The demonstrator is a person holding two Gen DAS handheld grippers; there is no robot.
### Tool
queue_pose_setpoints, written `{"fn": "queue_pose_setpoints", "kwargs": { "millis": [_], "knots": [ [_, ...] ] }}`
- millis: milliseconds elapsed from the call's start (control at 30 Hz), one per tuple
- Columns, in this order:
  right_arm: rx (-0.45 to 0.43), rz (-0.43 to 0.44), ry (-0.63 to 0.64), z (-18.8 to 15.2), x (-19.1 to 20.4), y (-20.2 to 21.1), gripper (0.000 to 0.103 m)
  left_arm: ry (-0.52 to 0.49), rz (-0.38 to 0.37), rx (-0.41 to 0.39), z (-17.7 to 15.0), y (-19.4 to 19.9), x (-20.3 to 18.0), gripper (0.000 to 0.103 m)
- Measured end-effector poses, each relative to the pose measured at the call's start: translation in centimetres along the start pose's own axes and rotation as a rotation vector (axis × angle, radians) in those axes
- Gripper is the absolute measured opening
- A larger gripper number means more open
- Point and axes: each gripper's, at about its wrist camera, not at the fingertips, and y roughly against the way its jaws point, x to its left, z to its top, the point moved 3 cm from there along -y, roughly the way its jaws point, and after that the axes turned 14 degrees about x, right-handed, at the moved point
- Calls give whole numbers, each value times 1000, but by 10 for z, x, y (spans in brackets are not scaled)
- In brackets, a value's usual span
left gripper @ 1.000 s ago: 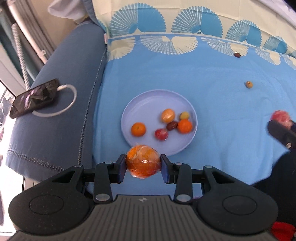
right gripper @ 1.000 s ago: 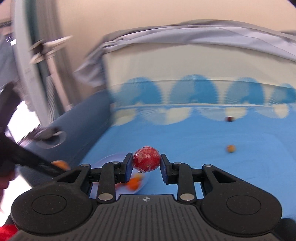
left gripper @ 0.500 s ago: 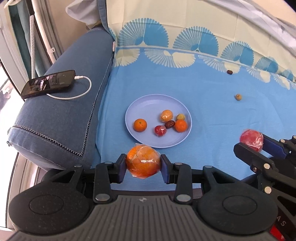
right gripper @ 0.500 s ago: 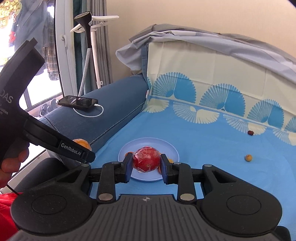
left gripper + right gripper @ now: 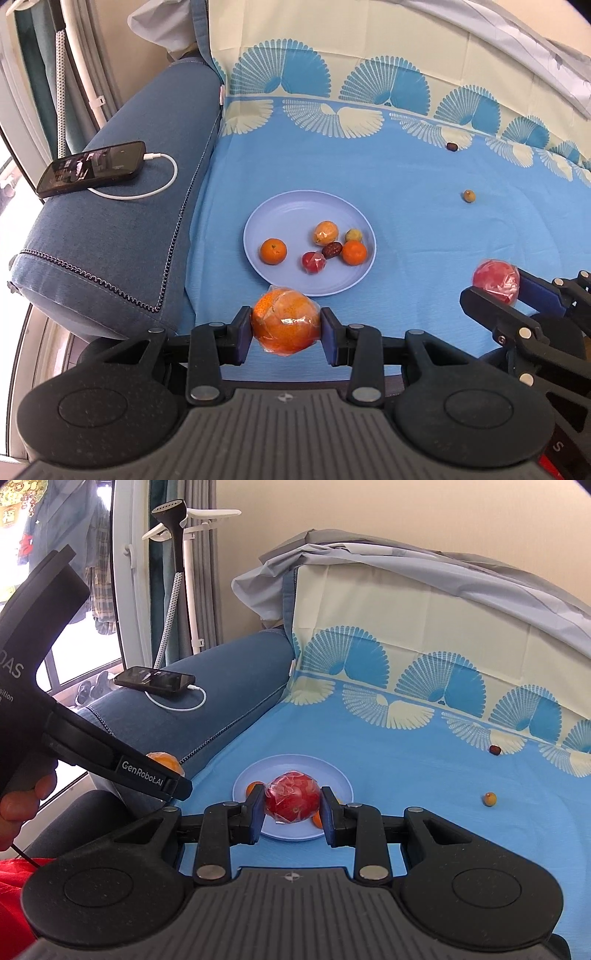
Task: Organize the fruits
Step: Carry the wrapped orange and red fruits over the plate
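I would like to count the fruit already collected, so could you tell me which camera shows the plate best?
The left wrist view: the plate lies fully in sight with six small fruits on it. In the right wrist view the plate is largely hidden behind the red fruit held in the right gripper.

Daylit window [image 5: 74, 635] beside a blue sofa armrest [image 5: 122, 221], beige wall [image 5: 369, 524] behind.
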Motion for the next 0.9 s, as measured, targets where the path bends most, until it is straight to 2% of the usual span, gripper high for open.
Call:
{"fn": "queue_pose_setpoints", "kwargs": {
  "millis": [900],
  "knots": [
    [67, -4, 12, 4, 4, -21, 33, 21, -32, 48, 7, -24, 13, 42]
  ]
}}
